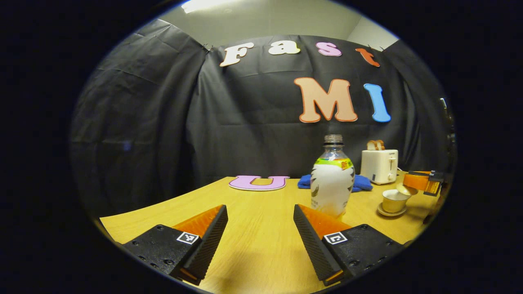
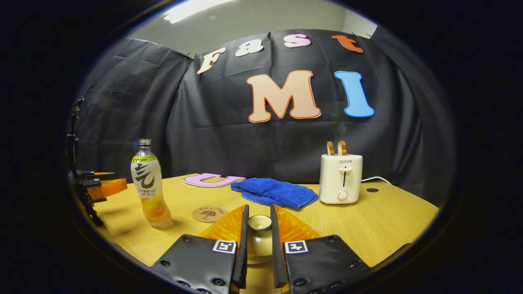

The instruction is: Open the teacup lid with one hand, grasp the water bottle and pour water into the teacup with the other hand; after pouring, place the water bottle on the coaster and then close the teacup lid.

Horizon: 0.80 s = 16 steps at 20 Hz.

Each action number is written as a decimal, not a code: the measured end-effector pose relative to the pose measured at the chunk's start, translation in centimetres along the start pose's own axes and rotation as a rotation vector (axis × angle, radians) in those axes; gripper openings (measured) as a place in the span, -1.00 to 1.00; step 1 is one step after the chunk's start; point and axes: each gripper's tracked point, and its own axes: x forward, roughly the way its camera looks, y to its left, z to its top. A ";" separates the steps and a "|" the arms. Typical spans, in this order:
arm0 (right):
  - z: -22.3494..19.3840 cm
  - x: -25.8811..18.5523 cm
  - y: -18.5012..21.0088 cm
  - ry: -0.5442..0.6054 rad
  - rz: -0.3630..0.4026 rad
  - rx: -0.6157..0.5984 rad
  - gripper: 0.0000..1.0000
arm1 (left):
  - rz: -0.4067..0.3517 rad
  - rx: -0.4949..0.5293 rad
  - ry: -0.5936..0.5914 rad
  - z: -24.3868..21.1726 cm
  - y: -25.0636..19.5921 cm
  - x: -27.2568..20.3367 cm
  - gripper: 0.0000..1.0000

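Observation:
The water bottle (image 1: 333, 175) stands upright on the table just beyond my left gripper (image 1: 259, 208), a little to the right of its open fingers, which hold nothing. Farther right sits the cream teacup (image 1: 394, 200) on its saucer, uncovered. The lid (image 1: 406, 188) hangs tilted just above its rim, held by my right gripper (image 1: 425, 181). In the right gripper view, my right gripper (image 2: 258, 208) is shut on the cream lid (image 2: 259, 234). The bottle (image 2: 149, 192) stands to the left there, with the round coaster (image 2: 209, 213) beside it and my left gripper (image 2: 102, 188) at the far left.
A white toaster (image 2: 340, 177) with bread slices stands at the back right, its cord trailing right. A blue cloth (image 2: 273, 191) lies between it and the coaster. The wooden table (image 2: 392, 220) has bare room on the right.

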 end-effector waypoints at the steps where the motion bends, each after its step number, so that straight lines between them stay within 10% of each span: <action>1: 0.0 -0.3 -0.2 0.001 -0.002 -0.003 -0.40 | -0.045 -0.001 -0.003 0.1 -0.8 -0.1 0.89; 7: 0.3 -2.6 -2.6 -0.003 -0.046 -0.005 -0.43 | -0.287 -0.005 -0.009 0.2 -4.9 -0.9 0.89; 16: 0.6 -5.0 -6.0 -0.007 -0.129 -0.009 -0.43 | -0.366 -0.007 0.054 -0.9 -7.0 0.6 0.89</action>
